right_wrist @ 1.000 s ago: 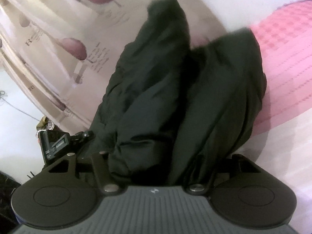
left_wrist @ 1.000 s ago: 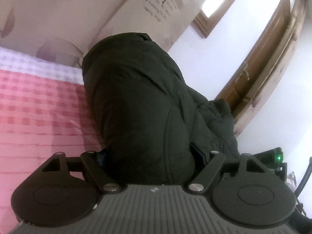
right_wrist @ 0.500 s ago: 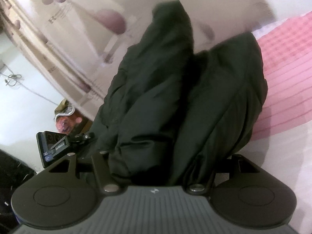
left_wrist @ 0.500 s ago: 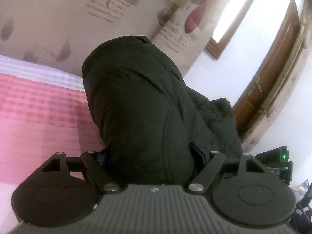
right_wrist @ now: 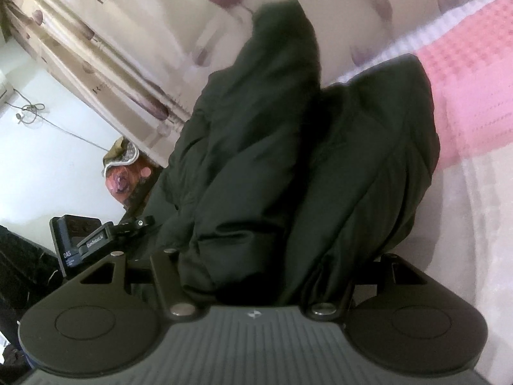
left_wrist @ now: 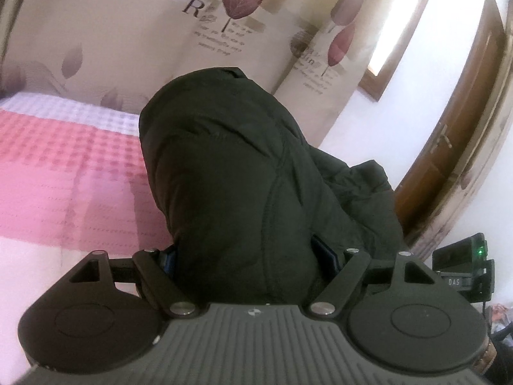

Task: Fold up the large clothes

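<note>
A bulky dark green padded jacket point(left_wrist: 231, 176) fills the middle of the left wrist view, hanging above a pink and white checked bedspread point(left_wrist: 64, 173). My left gripper point(left_wrist: 247, 253) is shut on a thick fold of it, and its blue pads point(left_wrist: 167, 260) press into the fabric on both sides. In the right wrist view the same jacket point(right_wrist: 272, 160) bunches into two hanging folds. My right gripper point(right_wrist: 266, 266) is shut on that bundle, with its fingertips buried in cloth.
A beige curtain point(left_wrist: 128, 32) with purple leaf prints hangs behind the bed. A wooden door point(left_wrist: 449, 147) and a white wall stand at the right. Pale bedding point(right_wrist: 474, 240) lies to the right. A black device housing point(right_wrist: 77, 240) shows at the left edge, near a patterned bundle point(right_wrist: 121, 173).
Both grippers have swung across the room with the jacket still clamped. The curtain now fills more of the background and the bedspread has slid toward the frame edges.
</note>
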`<action>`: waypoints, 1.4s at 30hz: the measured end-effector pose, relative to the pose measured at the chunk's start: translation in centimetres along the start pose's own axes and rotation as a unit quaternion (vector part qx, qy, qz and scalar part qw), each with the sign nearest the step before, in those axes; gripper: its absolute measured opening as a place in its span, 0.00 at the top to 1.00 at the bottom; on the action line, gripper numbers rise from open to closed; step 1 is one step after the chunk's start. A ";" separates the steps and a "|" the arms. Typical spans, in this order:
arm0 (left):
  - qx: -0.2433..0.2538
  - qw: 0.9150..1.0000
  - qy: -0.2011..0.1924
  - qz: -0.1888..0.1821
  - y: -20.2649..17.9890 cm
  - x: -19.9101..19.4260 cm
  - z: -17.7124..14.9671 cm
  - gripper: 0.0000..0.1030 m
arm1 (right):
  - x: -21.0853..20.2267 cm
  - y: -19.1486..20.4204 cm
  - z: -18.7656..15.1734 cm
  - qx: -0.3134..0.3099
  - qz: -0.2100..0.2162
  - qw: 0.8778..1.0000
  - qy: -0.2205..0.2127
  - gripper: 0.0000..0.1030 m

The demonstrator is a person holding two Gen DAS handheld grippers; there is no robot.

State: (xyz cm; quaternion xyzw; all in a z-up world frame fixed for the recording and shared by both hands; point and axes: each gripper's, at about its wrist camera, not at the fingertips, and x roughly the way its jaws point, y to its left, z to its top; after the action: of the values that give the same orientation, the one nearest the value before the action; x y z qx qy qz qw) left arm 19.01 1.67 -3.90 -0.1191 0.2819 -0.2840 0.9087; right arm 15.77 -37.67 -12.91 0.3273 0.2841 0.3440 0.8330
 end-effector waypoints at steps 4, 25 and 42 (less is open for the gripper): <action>-0.006 1.000 0.004 0.008 0.6 -0.5 -0.7 0.25 | 1.4 0.6 -0.4 0.003 -0.005 1.000 0.009 0.39; 0.041 0.994 -0.045 0.088 1.4 -0.9 -4.3 0.02 | 3.2 -1.4 -2.6 -0.022 -0.048 0.999 0.007 0.18; 0.134 0.924 -0.208 0.291 -8.3 -7.9 -6.0 0.00 | -4.9 12.4 -10.4 -0.233 -0.248 0.912 -0.230 0.00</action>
State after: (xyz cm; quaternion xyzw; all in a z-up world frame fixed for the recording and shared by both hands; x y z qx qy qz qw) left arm 6.41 -0.79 -2.11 0.0348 0.0685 -0.0114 0.9970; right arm 0.71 -30.97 -9.04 0.1129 0.0685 0.0975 0.9864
